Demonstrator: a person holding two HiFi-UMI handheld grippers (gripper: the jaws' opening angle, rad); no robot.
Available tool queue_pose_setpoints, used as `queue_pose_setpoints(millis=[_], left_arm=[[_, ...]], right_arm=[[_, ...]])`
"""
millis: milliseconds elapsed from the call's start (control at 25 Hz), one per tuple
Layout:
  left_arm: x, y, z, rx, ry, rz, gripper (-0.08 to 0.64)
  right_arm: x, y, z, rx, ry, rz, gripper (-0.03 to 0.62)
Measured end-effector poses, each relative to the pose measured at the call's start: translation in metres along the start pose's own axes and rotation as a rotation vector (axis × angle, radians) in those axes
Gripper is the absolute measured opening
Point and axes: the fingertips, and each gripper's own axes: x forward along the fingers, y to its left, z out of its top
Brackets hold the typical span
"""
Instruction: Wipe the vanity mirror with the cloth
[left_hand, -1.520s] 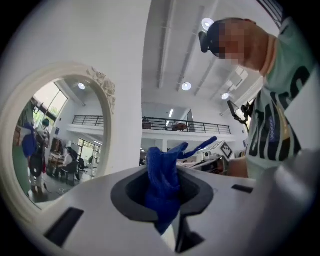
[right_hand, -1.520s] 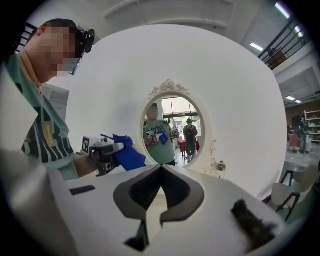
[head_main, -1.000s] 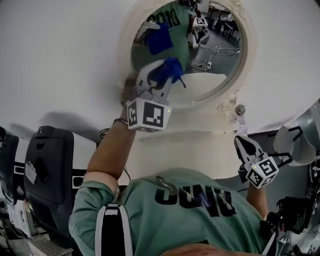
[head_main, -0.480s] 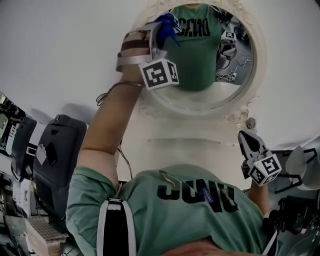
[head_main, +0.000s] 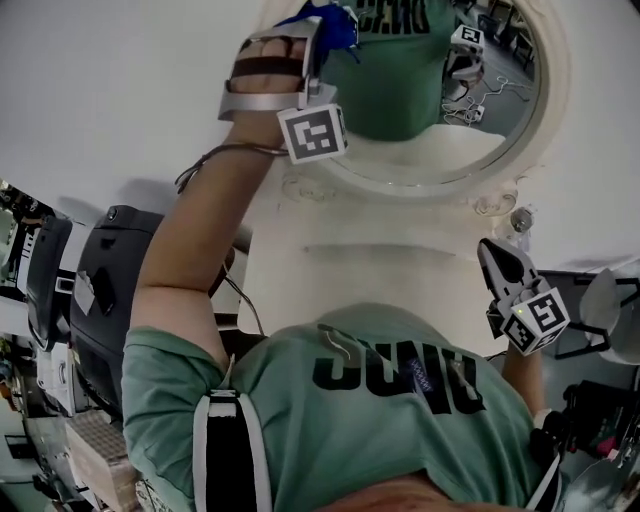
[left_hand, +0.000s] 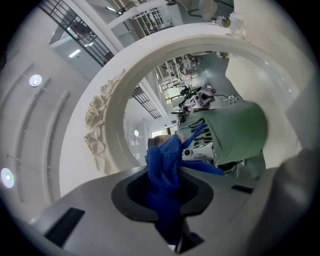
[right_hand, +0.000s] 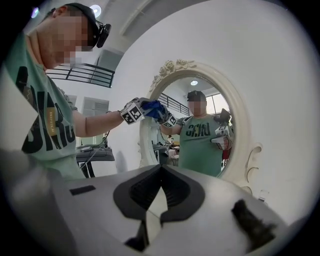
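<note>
"What has moved?"

"The left tool (head_main: 318, 40) has risen to ten o'clock on the vanity mirror (head_main: 440, 150). It is pinching the blue cloth (left_hand: 167, 175), which pokes forward from its jaws onto the glass."

"And the right tool (head_main: 497, 262)?"

"It is pressed together and empty, below the mirror at five o'clock."

Cloth (left_hand: 164, 170) is deep blue, plain, no print. Left gripper (left_hand: 167, 192) has a light grey shell with black pads, plus a white cube with black square markers. Right gripper (right_hand: 160, 175) has the same light grey shell, black pads and white cube with black squares. Mirror frame (left_hand: 102, 125) is cream-white, with a carved rose pattern on the rim. Wall (head_main: 110, 90) is plain white. Shirt (head_main: 300, 400) is sage green with black lettering, and the same green shows in the mirror glass. Shoulder strap (head_main: 232, 455) is black with white edges. Chair (head_main: 110, 290) is dark grey to black.
</note>
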Motion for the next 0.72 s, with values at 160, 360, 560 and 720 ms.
queue_pose_setpoints(millis=[160, 360, 560, 720], left_arm=[[-0.020, -0.052, -0.015, 0.075, 0.016, -0.101, 0.074], [-0.050, -0.130, -0.020, 0.095, 0.035, -0.241, 0.074], [-0.087, -0.226, 0.010, 0.082, -0.022, -0.428, 0.074], [-0.115, -0.308, 0.055, 0.060, -0.067, -0.661, 0.074]], right_arm=[[0.003, 0.002, -0.006, 0.017, 0.022, 0.005, 0.005], [0.013, 0.009, -0.011, 0.026, 0.061, 0.023, 0.005], [0.017, 0.016, -0.012, 0.028, 0.083, 0.036, 0.005], [0.025, 0.016, -0.020, 0.044, 0.102, 0.039, 0.005]])
